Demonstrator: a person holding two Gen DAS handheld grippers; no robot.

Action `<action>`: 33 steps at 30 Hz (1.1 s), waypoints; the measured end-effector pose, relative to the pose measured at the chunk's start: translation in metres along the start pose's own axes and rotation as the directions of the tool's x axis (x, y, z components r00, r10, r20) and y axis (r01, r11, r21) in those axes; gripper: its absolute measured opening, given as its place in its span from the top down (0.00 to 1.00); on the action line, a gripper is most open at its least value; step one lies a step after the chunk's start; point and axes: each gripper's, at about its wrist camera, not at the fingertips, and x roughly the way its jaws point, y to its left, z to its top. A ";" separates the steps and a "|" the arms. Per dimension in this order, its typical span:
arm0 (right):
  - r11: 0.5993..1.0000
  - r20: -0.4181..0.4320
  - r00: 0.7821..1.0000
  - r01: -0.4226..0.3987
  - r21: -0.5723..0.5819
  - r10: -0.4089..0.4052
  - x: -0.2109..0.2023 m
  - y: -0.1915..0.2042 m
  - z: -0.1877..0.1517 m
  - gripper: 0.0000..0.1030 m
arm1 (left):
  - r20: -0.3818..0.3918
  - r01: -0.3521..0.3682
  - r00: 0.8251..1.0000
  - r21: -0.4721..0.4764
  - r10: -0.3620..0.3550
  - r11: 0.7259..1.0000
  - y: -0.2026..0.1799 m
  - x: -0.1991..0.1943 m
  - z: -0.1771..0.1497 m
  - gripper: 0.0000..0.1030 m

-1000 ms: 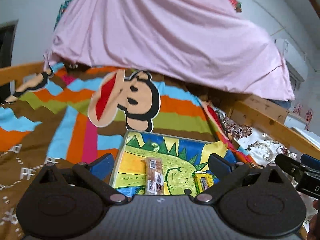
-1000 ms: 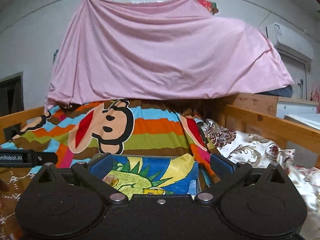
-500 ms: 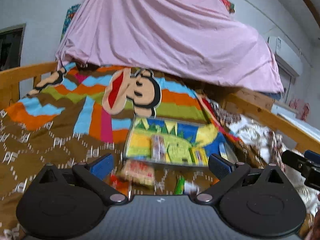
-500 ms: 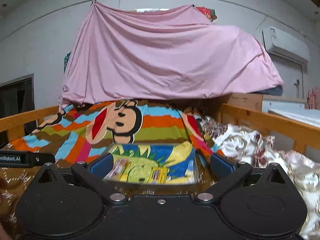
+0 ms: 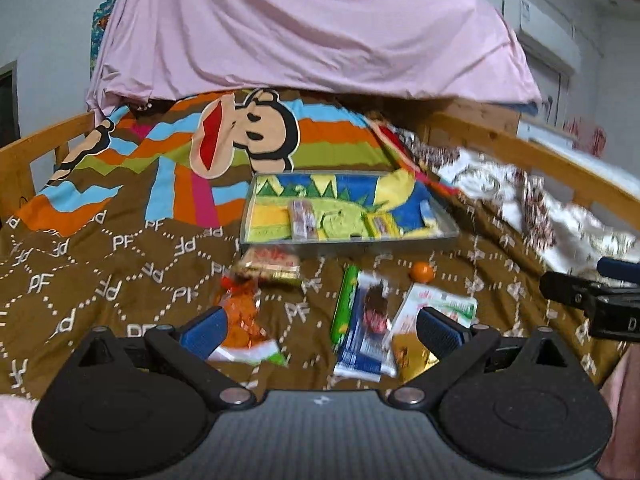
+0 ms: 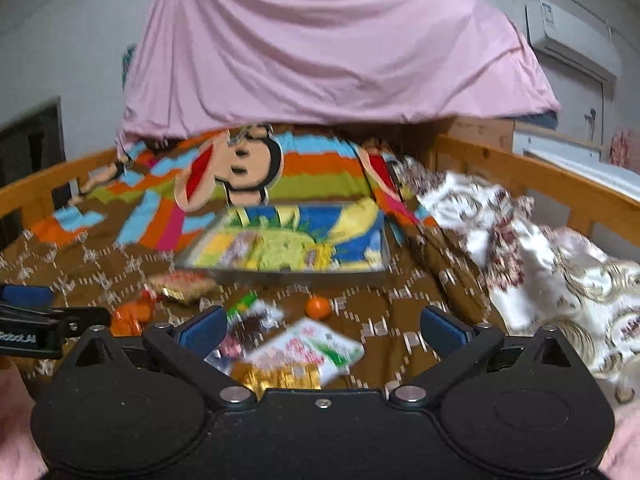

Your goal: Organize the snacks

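**Snacks strewn before the tray**

On the bed's brown quilt (image 5: 100, 248), left to right: orange crinkly packet (image 5: 240, 312), green tube (image 5: 344, 304), blue wrapper (image 5: 366, 332), white-green pouch (image 5: 436, 308). Beyond them sits the dinosaur-print tray (image 5: 348, 240). Left gripper (image 5: 320, 328) and right gripper (image 6: 324, 330) hover, jaws wide apart, empty.

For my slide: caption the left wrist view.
Open left gripper above loose snacks on a brown blanket, dinosaur tray beyond.
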 end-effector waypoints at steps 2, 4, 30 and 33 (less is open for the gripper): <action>1.000 -0.050 0.999 0.004 -0.005 -0.005 0.003 0.001 -0.003 0.01 | -0.018 -0.020 1.000 0.025 0.021 0.999 -0.003 -0.002 -0.004 0.00; 1.000 -0.104 0.995 0.003 -0.009 -0.004 0.007 0.001 -0.007 0.01 | -0.030 -0.038 0.999 0.043 0.039 0.998 -0.005 -0.003 -0.006 0.00; 0.994 -0.373 0.921 -0.103 0.044 0.112 0.066 -0.003 -0.004 0.01 | -0.328 0.062 0.943 0.026 -0.050 0.998 0.003 0.068 0.013 0.00; 0.991 -0.399 0.908 -0.121 0.049 0.131 0.082 -0.009 0.003 0.01 | -0.378 0.116 0.921 0.028 -0.097 0.993 0.002 0.087 0.017 0.00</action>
